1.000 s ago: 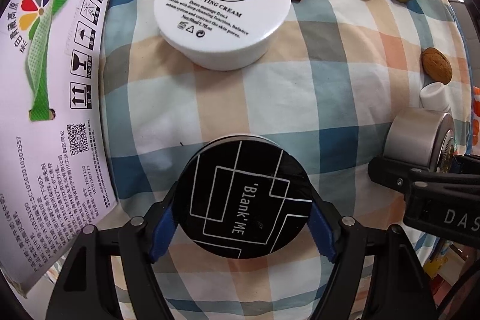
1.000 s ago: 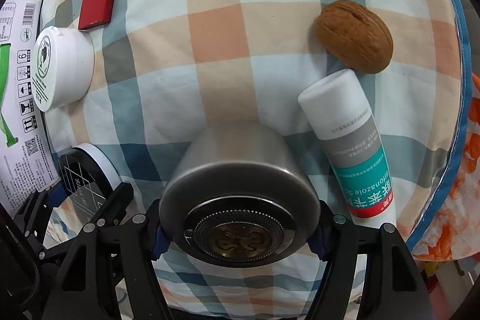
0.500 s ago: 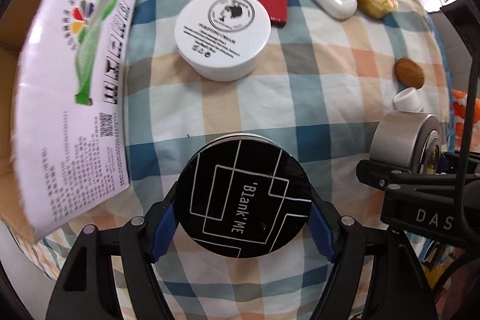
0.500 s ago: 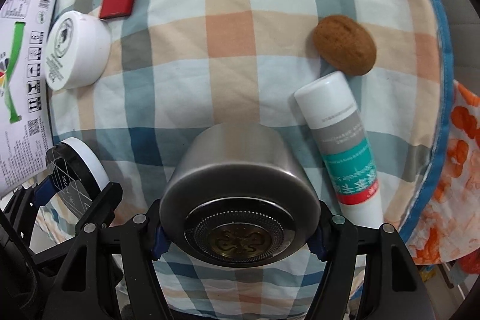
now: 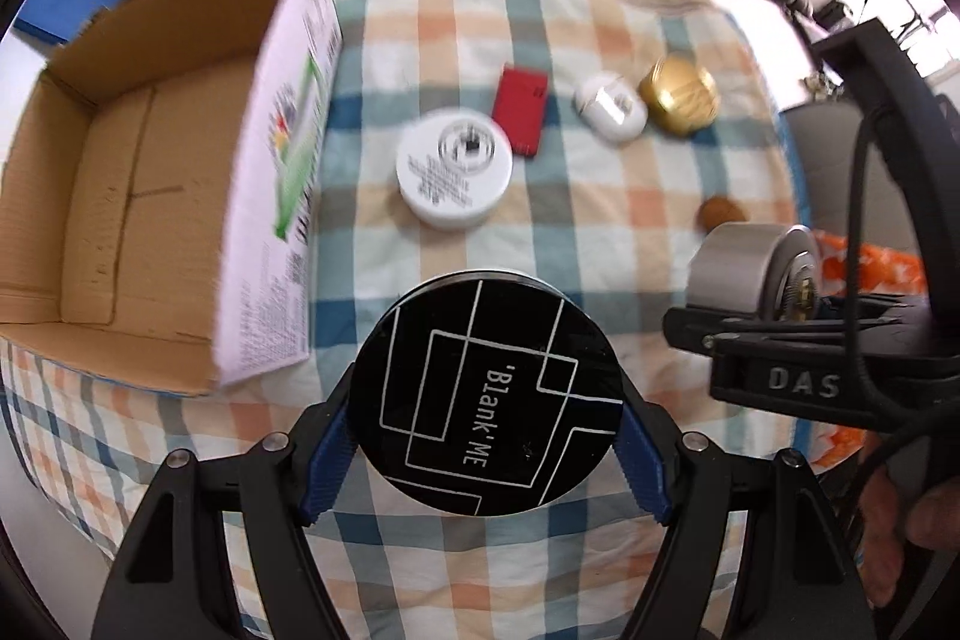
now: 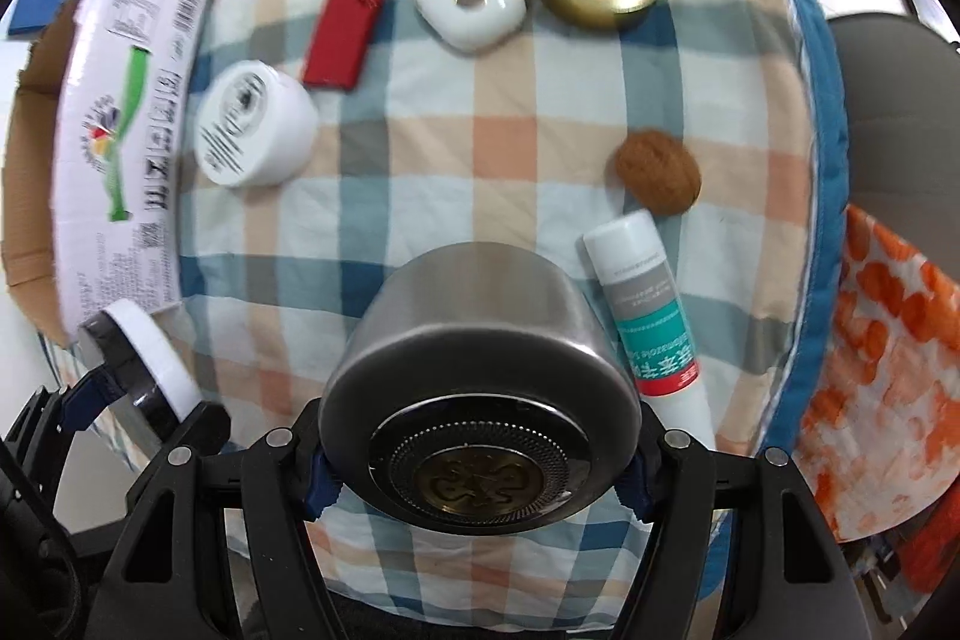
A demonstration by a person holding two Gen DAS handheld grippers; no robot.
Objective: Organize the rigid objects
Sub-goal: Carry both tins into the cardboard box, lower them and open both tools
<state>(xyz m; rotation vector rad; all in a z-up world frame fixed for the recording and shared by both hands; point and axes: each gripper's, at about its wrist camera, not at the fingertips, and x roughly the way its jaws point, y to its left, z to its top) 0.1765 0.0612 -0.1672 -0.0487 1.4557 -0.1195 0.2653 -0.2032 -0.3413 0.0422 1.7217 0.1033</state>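
Note:
My left gripper (image 5: 485,436) is shut on a round black compact (image 5: 486,388) marked 'Blank ME', held above the checked cloth. My right gripper (image 6: 477,460) is shut on a silver metal tin (image 6: 474,370), also lifted; the tin also shows in the left wrist view (image 5: 750,268). The compact shows edge-on at the lower left of the right wrist view (image 6: 141,370). An open cardboard box (image 5: 120,196) stands to the left, its inside bare.
On the cloth lie a white cream jar (image 5: 455,166), a red flat case (image 5: 520,109), a white earbud case (image 5: 611,107), a gold tin (image 5: 679,95), a walnut (image 6: 659,172) and a white tube (image 6: 648,316). An orange-patterned cloth (image 6: 888,340) lies at the right.
Both grippers have risen and pulled back with their loads. The objects on the cloth look smaller, and the open box's inside has come into the left wrist view.

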